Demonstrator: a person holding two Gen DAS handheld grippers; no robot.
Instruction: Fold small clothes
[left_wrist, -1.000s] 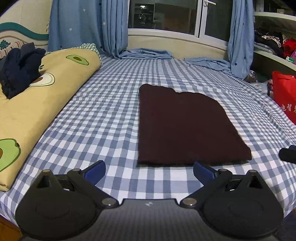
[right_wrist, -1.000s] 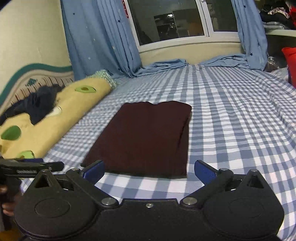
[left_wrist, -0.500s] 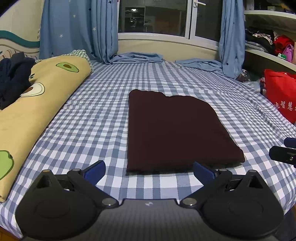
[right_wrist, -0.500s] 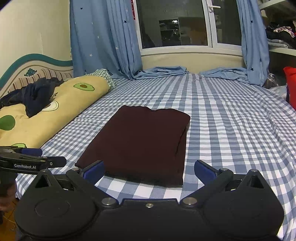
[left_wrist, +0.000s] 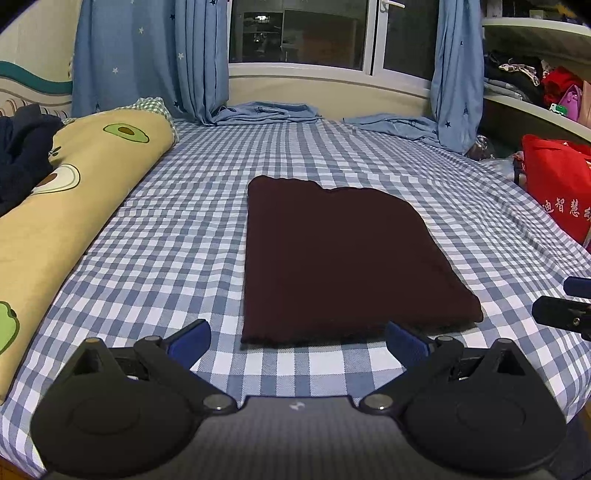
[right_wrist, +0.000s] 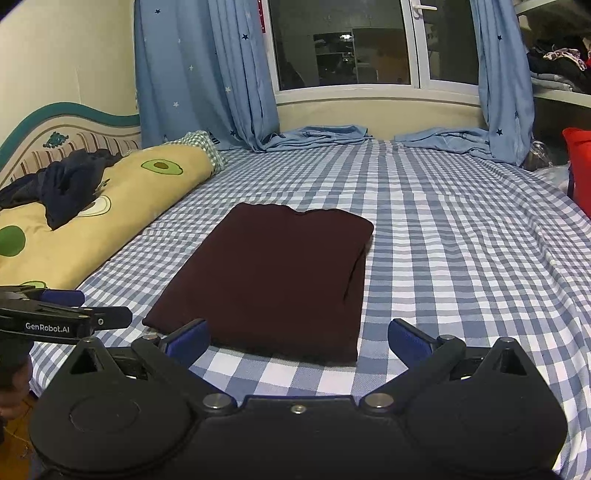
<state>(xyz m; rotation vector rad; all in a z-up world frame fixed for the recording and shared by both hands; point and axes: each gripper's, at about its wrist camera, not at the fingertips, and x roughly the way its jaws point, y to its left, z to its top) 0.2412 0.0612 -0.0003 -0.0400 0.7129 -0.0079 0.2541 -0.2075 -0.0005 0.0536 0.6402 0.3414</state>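
While both jaws spread empty, folded maroon garment (left_wrist: 343, 258) flat, checked sheet (left_wrist: 166, 251) bare around

Indoor artificial light, moderately dim and warm, falls from above; the window (right_wrist: 343, 44) is black with night and carries small reflected ceiling-light glare. Shadows are soft and short under the folded dark garment (left_wrist: 332, 258), whose surface detail is lost in darkness. Fisheye distortion bends the curtains (left_wrist: 147, 59) and vignettes the corners. Focus is sharp centrally, softer at the edges.
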